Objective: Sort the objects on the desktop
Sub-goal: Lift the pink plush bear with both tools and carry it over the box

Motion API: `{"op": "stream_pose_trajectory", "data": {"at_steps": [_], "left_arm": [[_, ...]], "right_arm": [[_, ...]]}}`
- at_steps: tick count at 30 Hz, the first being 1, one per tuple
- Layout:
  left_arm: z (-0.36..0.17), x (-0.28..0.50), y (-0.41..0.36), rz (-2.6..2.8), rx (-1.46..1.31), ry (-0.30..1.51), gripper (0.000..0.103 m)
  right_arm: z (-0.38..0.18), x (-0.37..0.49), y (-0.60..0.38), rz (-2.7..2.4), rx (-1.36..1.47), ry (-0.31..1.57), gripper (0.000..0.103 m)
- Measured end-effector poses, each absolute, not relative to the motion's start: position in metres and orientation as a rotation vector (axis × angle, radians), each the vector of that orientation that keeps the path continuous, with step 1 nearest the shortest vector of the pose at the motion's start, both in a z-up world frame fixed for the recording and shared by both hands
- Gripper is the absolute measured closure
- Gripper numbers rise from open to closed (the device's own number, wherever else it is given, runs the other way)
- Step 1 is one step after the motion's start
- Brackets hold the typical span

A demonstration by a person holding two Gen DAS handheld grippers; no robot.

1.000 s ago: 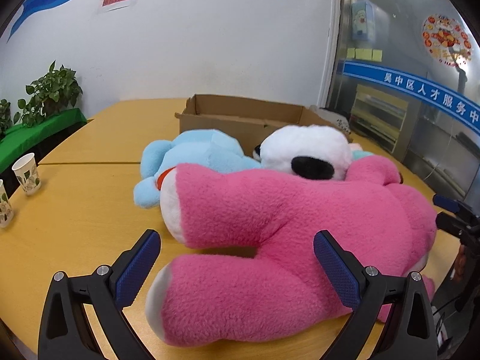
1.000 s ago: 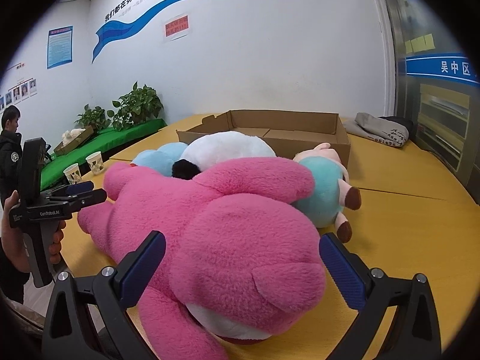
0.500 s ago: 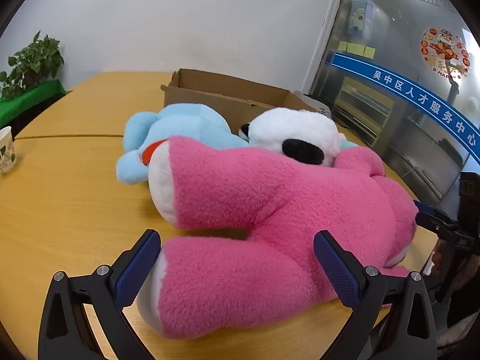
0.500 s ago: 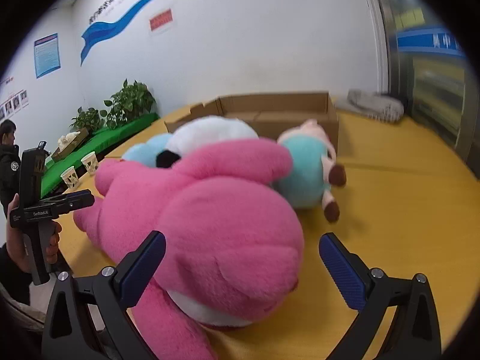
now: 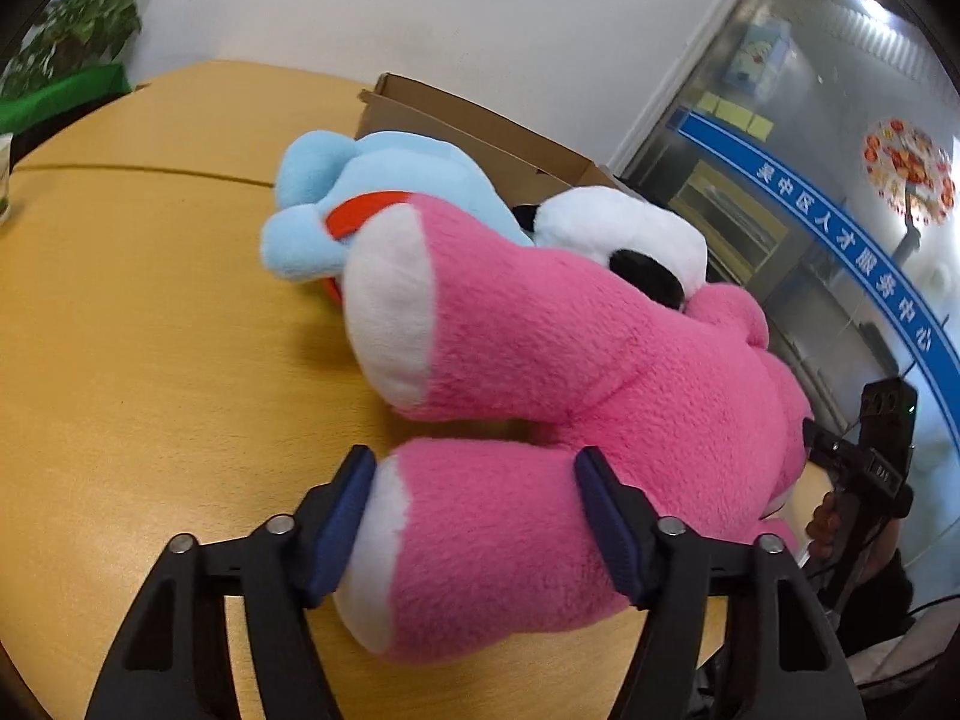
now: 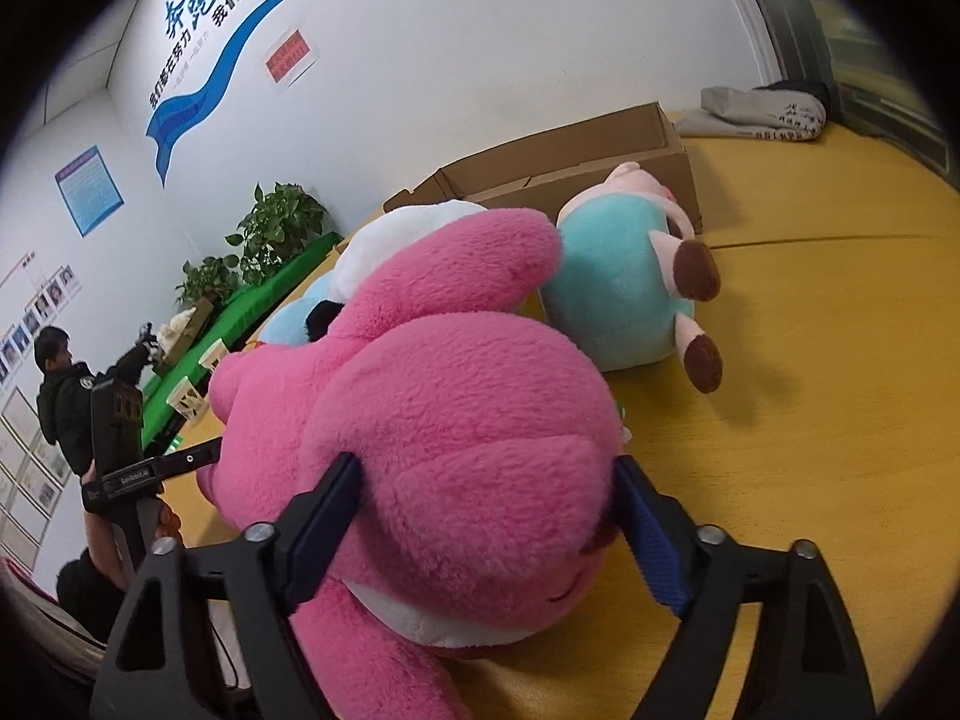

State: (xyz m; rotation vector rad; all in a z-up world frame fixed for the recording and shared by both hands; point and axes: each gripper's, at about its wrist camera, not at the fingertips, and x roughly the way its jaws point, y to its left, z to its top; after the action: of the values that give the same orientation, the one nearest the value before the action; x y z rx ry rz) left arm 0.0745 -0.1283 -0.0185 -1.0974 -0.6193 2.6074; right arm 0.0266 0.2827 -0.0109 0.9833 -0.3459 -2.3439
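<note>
A large pink plush toy (image 5: 570, 360) lies across the yellow table (image 5: 120, 330). My left gripper (image 5: 474, 516) is shut on one of its legs, blue pads pressed into both sides. My right gripper (image 6: 486, 528) is shut on the pink toy's head (image 6: 456, 420) at the other end. A light blue plush (image 5: 372, 192) and a white plush with a black patch (image 5: 624, 234) lie behind it. A teal and pink pig plush (image 6: 630, 282) lies beside it. An open cardboard box (image 6: 576, 162) stands behind the toys.
A paper cup (image 5: 5, 180) stands at the table's left edge. Folded grey cloth (image 6: 762, 111) lies at the far right of the table. Green plants (image 6: 276, 228) line the wall. A person (image 6: 60, 396) stands at the left.
Both grippers have moved forward onto the pink toy and closed on it, the left on a leg, the right on the head. Both views have tilted.
</note>
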Motion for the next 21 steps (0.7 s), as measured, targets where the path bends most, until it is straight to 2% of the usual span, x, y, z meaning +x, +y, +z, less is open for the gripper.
{"op": "stream_pose_trajectory", "data": {"at_steps": [3,4,5,7,12,13,14,15,19,21], "left_arm": [[-0.020,0.074,-0.129,2.587,-1.099,-0.626,0.032],[-0.021,0.074,-0.129,2.584,-1.097,-0.626,0.026],[-0.022,0.073,-0.130,2.576,-1.098,-0.634,0.015],[-0.027,0.070,-0.132,2.544,-1.121,-0.667,0.000],[-0.039,0.073,-0.132,2.467,-1.147,-0.704,0.001],[-0.039,0.075,-0.132,2.460,-1.134,-0.712,0.003],[-0.039,0.077,-0.130,2.443,-1.119,-0.721,0.015],[-0.039,0.078,-0.128,2.430,-1.104,-0.725,0.022],[-0.032,0.081,-0.124,2.446,-1.089,-0.713,0.034],[-0.028,0.082,-0.125,2.449,-1.079,-0.718,0.041]], "right_arm": [[-0.012,0.020,0.277,-2.319,1.001,-0.362,0.004],[-0.012,0.017,0.275,-2.308,1.008,-0.357,0.002],[-0.012,0.013,0.273,-2.298,1.016,-0.354,0.002],[-0.013,0.006,0.270,-2.290,1.029,-0.354,0.001],[-0.019,0.004,0.269,-2.307,1.010,-0.355,0.002],[-0.021,0.005,0.269,-2.315,1.004,-0.356,0.002],[-0.022,0.007,0.270,-2.322,0.999,-0.361,0.002],[-0.023,0.008,0.270,-2.329,0.993,-0.366,0.002],[-0.025,0.007,0.272,-2.313,1.010,-0.399,0.002],[-0.023,0.005,0.274,-2.294,1.026,-0.415,0.007]]}}
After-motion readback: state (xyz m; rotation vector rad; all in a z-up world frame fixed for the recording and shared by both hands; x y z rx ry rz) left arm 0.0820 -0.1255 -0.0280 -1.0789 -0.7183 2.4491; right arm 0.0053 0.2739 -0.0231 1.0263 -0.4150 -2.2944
